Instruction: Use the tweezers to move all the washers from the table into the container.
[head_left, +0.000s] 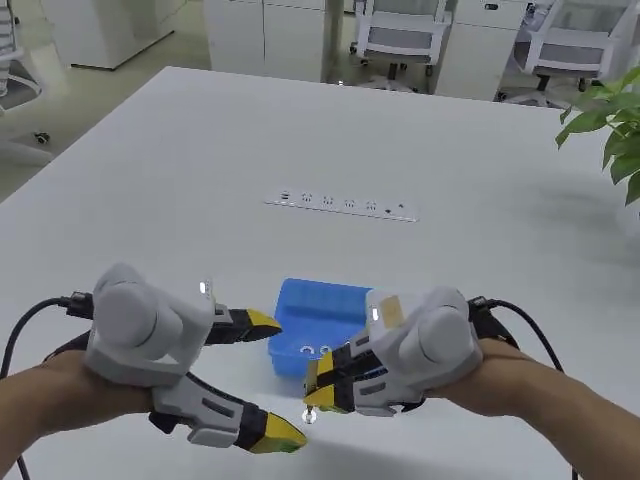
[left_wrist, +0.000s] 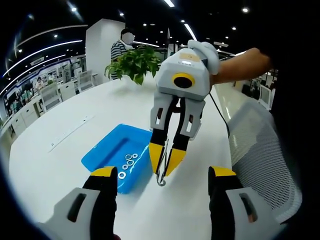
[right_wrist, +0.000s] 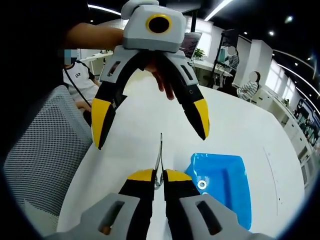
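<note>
My right gripper (right_wrist: 160, 176) is pinched tight on thin metal tweezers (right_wrist: 160, 150), and my left gripper (head_left: 270, 378) gapes wide. Can't tell if the tips actually grip the tiny shiny washer (left_wrist: 161, 182) just beside the glossy blue container (left_wrist: 112, 150). A few more rings (left_wrist: 129, 162) sit inside.

The head view is looking forward and down from above the near edge of the counter (head_left: 420, 150). It is sitting close over the left tool (head_left: 268, 378) and the right tool (head_left: 320, 385) and facing the office chairs (head_left: 400, 35) beyond. The left gripper view is riding low over the counter, looking along its own jaws at the right tool close by. The right gripper view is facing the opposite way, at the left tool. All three are sharing the blue container (head_left: 320, 305); both gripper views are sharing the tweezers (left_wrist: 160, 172).
</note>
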